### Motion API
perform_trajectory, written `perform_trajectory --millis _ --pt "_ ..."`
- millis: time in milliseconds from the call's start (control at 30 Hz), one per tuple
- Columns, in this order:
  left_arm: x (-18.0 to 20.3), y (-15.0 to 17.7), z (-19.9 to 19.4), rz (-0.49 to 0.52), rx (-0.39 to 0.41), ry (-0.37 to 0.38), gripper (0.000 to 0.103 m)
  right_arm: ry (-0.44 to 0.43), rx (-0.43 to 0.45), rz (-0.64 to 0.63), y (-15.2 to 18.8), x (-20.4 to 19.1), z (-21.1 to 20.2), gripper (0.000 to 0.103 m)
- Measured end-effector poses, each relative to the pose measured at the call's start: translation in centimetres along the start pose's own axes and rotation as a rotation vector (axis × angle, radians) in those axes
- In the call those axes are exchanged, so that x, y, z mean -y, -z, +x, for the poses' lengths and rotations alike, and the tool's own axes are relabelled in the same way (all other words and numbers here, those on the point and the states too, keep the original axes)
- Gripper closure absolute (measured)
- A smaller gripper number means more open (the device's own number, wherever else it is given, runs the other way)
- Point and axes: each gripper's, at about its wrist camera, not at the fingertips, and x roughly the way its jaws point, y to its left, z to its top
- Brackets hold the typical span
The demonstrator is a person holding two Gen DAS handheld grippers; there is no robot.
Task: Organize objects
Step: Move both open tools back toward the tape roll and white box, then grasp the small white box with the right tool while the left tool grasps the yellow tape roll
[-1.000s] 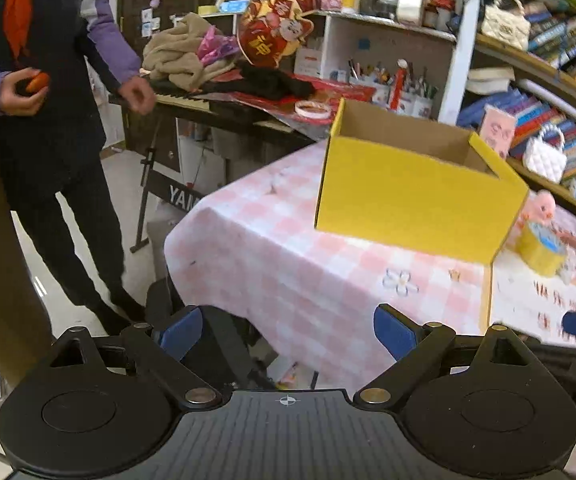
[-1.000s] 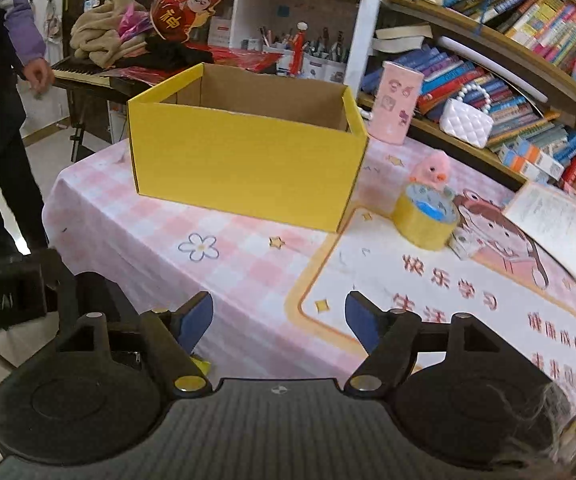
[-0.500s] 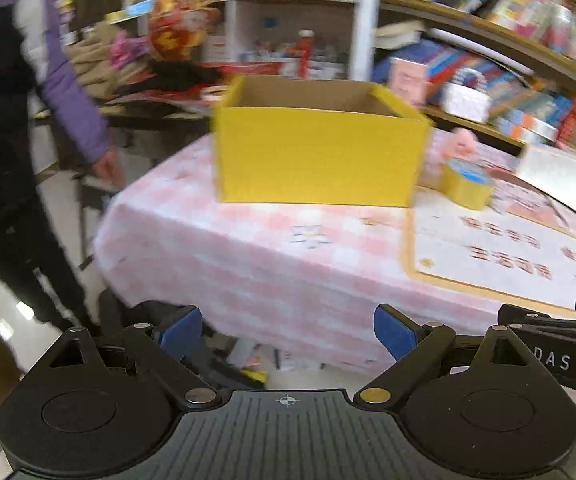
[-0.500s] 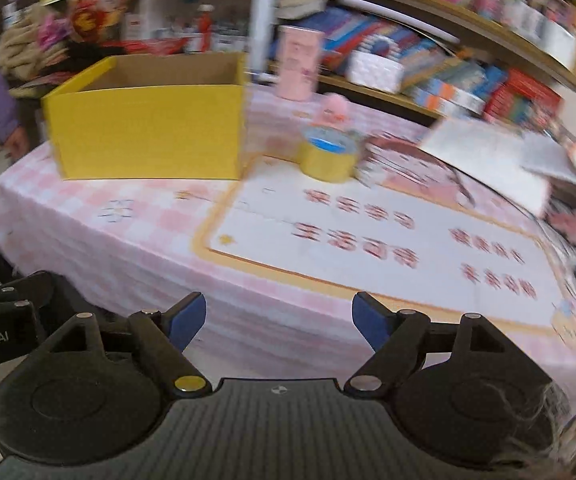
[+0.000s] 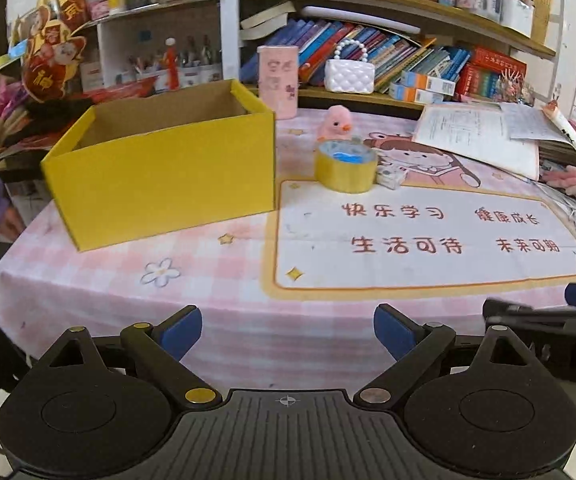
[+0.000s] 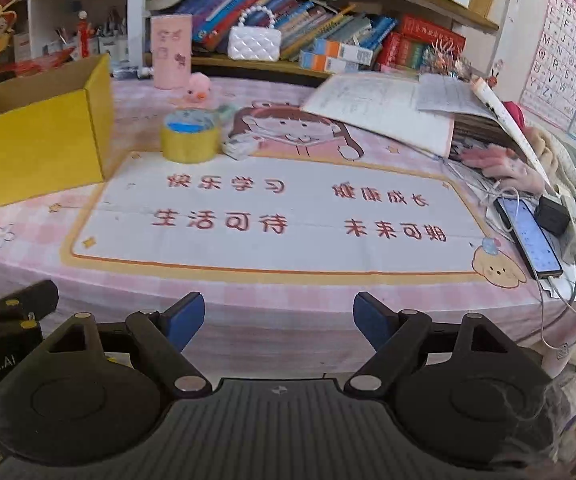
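An open yellow cardboard box [image 5: 160, 172] [image 6: 36, 136] stands on the left of the pink checked table. Right of it sit a yellow tape roll [image 5: 346, 168] [image 6: 190, 138], a pink plush duck [image 5: 338, 120] [image 6: 199, 87], a small white packet [image 5: 392, 176] [image 6: 242, 146] and a tall pink canister [image 5: 278, 80] [image 6: 171, 52]. My left gripper [image 5: 288, 330] is open and empty, off the table's near edge. My right gripper [image 6: 280, 320] is open and empty, also before the near edge.
A white desk mat [image 6: 280, 216] with red characters covers the table's middle. Papers and an open book [image 6: 388, 108] lie at the back right, a phone [image 6: 528, 236] with a cable at the right edge. Bookshelves [image 5: 388, 52] stand behind. A person's hand [image 5: 6, 220] shows at far left.
Both grippers have swung to the right, from facing the box and the standing person to facing the table's middle. Both stayed open and empty.
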Motion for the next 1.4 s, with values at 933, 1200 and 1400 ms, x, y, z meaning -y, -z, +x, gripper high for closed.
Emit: perform_trajectory --millis 933,1200,1400 --pt "7.1 -10.3 10.5 0.001 0.027 -0.065 0.006 -0.341 0.041 -0.21 -8.9 5.0 12.7 0.022" --pt "8.7 -13.5 14.6 0.019 0.01 -0.059 0.003 -0.434 0.114 -0.318 -11.4 5.9 17.0 0.023" --pt "8.8 -15.0 16.5 -0.022 -0.02 -0.062 0.003 -0.499 0.137 -0.388 -13.5 5.2 20.2 0.024"
